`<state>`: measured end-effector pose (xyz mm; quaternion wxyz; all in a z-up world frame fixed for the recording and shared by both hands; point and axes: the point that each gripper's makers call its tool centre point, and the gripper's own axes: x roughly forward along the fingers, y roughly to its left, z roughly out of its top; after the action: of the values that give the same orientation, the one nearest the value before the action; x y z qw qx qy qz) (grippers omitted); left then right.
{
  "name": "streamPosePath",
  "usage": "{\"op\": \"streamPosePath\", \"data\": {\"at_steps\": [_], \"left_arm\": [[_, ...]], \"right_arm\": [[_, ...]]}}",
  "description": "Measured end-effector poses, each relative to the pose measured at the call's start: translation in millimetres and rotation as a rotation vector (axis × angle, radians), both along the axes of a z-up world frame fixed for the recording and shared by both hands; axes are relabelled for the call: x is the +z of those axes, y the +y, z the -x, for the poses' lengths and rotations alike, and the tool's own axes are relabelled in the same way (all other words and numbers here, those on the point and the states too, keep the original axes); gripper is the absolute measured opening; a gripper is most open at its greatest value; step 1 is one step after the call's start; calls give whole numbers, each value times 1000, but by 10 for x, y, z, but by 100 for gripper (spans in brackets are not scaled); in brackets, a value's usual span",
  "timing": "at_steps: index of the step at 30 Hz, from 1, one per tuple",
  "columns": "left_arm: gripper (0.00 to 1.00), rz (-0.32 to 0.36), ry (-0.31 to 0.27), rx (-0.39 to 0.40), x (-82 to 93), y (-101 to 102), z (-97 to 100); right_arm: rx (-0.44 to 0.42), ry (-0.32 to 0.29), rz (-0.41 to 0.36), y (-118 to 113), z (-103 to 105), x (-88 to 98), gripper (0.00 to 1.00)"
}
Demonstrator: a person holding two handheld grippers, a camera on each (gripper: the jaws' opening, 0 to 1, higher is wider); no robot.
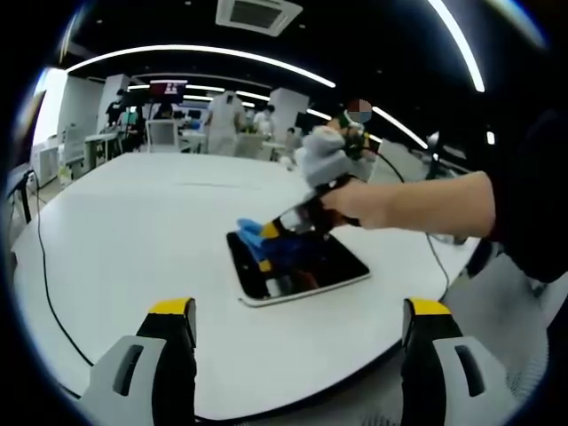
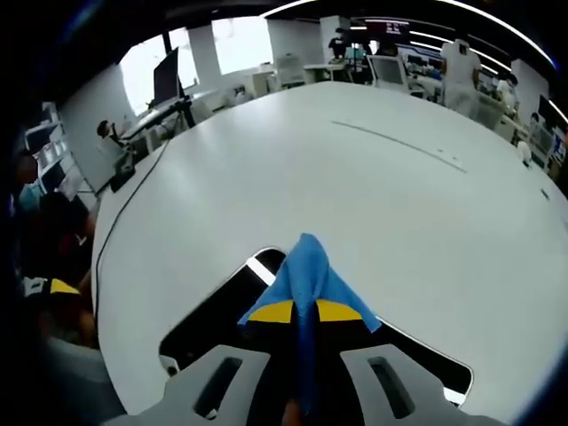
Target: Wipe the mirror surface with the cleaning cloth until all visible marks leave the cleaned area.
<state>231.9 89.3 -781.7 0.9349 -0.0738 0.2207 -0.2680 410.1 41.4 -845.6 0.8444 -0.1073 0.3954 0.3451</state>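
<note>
Seen on a wide white bench point(image 1: 133, 231): a dark rectangular mirror point(image 1: 324, 266) lying flat, just past centre toward four o'clock in the left gripper view, white edge catching the light. Pinched tight between the yellow-tipped jaws of the right gripper point(image 2: 303, 312), a blue cleaning cloth point(image 2: 306, 271), fanned out over the near corner of the mirror point(image 2: 213, 324) in the right gripper view and pressed against the glass. From the left gripper view, the same right gripper point(image 1: 282, 228) reaching in from three o'clock, gripped by a bare hand point(image 1: 368, 197) below a dark sleeve, the cloth point(image 1: 253, 235) bunched at the mirror's ten o'clock corner. Held back over the near bench edge at six o'clock, the left gripper point(image 1: 300, 319), jaws spread wide, gripping nothing. Along the bench at nine o'clock, a thin black cable point(image 1: 40, 266). Beyond, an open office under long ceiling strip lights point(image 1: 204, 53).
</note>
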Motion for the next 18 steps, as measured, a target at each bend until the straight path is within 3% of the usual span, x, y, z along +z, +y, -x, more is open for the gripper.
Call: {"op": "streamPosePath", "data": {"at_steps": [18], "left_arm": [[95,3,0,6,0,10,-4]], "right_arm": [[36,-7,4,272,15,5,2]]}}
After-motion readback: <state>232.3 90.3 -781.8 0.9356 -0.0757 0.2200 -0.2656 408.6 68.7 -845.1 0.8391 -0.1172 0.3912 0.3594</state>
